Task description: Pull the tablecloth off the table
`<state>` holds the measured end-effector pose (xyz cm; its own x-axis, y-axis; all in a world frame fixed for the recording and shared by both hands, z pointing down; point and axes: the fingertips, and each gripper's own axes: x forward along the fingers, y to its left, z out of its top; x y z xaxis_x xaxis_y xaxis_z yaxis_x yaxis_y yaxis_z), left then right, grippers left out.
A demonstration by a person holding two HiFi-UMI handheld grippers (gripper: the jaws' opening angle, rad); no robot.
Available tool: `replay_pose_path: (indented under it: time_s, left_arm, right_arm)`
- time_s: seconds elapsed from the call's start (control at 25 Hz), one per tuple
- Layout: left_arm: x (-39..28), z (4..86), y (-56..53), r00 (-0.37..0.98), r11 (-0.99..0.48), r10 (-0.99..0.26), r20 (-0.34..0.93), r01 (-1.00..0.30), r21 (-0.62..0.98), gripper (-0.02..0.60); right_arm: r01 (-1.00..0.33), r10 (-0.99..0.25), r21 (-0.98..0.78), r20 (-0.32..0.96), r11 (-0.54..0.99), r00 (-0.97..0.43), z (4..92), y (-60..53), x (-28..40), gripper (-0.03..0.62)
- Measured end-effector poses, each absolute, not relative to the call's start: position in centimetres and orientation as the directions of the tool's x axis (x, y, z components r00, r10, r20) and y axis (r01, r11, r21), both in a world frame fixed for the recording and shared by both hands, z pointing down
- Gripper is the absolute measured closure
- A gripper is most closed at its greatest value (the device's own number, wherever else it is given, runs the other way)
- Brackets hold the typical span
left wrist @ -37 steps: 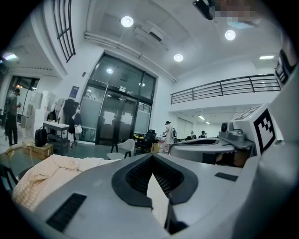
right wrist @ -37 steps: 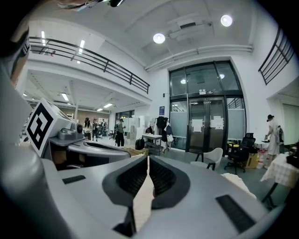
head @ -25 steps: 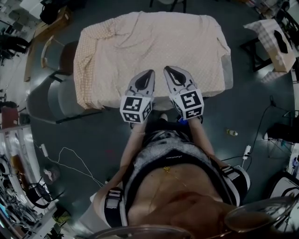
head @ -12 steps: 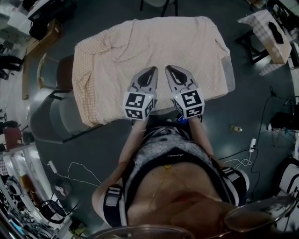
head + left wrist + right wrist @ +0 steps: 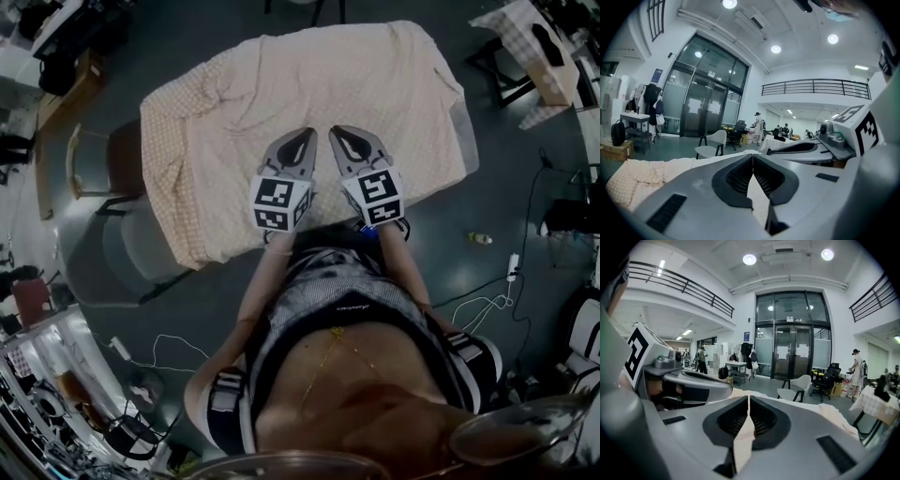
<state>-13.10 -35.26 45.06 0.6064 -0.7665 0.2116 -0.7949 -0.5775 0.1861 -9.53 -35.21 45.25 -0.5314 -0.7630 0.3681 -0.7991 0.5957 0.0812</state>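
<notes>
1. One table point(image 5: 466, 142) stands just in front of the person, and one cream checked tablecloth point(image 5: 309, 75) lies rumpled across its top.
2. The cloth hangs over the table's left and near edges. A grey strip of the table shows bare along the right edge.
3. There are two grippers, side by side over the near half of the cloth and pointing away from the person.
4. The left gripper point(image 5: 304, 134) has its jaws pressed together at the tips. Cream cloth shows through the gap behind them, and no fold can be seen nipped between the tips.
5. The right gripper point(image 5: 337, 131) is likewise pressed together, with the same cream cloth showing behind its tips.
6. Two chairs crowd the left side: a brown-seated chair point(image 5: 120, 157) farther off and a grey chair point(image 5: 136, 251) nearer.
7. The dark floor point(image 5: 506, 197) to the right is open apart from one small bottle point(image 5: 481, 239) and a white cable point(image 5: 483, 307).
8. A second clothed table point(image 5: 525, 37) stands far right, well apart.
9. Another white cable point(image 5: 155, 349) trails on the floor near left.
</notes>
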Motion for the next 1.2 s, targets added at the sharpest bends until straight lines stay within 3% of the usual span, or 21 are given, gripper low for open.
replay_pose_path:
  time_s: [0.48,1.2]
  left_arm:
    - [-12.9,49.9,-36.4,0.62,-0.574,-0.723,0.303,-0.784,0.235,0.574]
    - [-11.8,57.6,-38.5,0.514,-0.42,-0.705,0.489,-0.858,0.295,0.574]
  right_arm:
    - [-0.813,-0.732,0.045,0.466,0.58,-0.497,49.5,-36.3,-8.9,0.528]
    - [-0.683,-0.506,-0.034,0.645,0.73,-0.573,56.9,-39.1,-8.7,0.528]
